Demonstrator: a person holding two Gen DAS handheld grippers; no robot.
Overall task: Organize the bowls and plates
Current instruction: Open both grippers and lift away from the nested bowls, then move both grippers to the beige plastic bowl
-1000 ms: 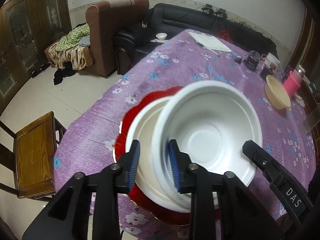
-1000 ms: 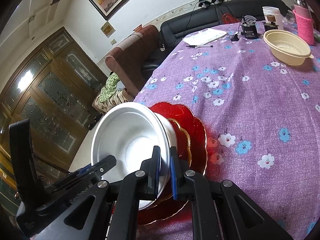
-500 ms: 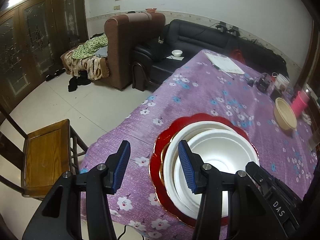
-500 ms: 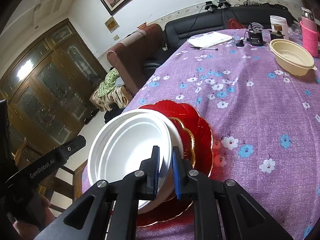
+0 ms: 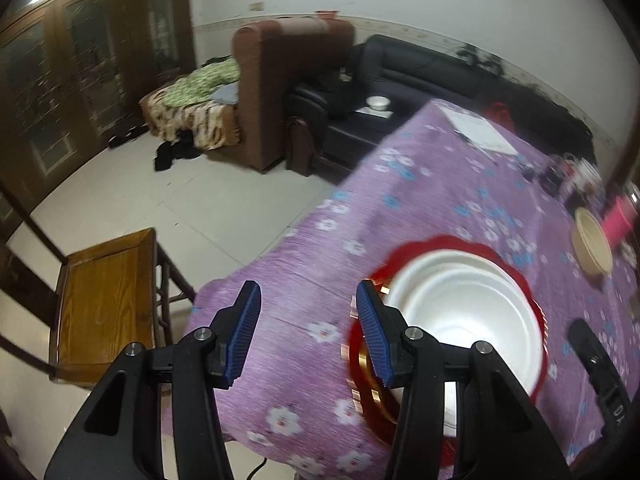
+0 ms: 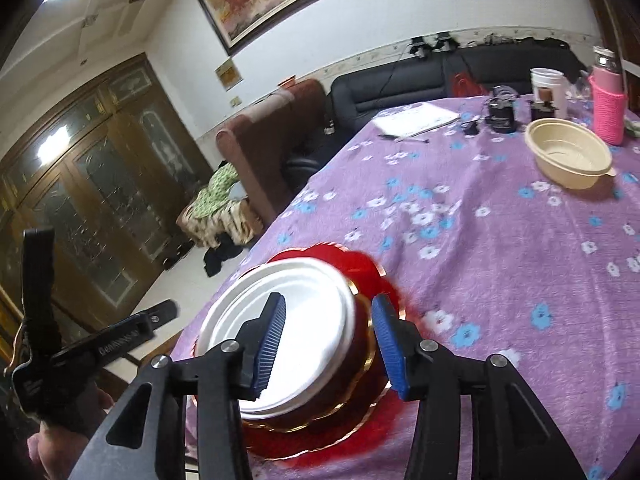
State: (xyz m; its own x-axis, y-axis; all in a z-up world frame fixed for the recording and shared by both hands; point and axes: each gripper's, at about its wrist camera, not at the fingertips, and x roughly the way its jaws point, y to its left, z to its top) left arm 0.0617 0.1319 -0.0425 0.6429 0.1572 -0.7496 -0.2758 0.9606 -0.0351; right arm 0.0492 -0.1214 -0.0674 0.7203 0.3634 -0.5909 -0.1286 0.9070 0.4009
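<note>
White bowls (image 6: 280, 320) between opening right tool (image 6: 330, 344) pads, untouched.

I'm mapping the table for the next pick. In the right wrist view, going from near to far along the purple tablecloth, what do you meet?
White bowl stacked on the red plates → cream bowl → pink bottle, with the white papers at the far edge.
</note>
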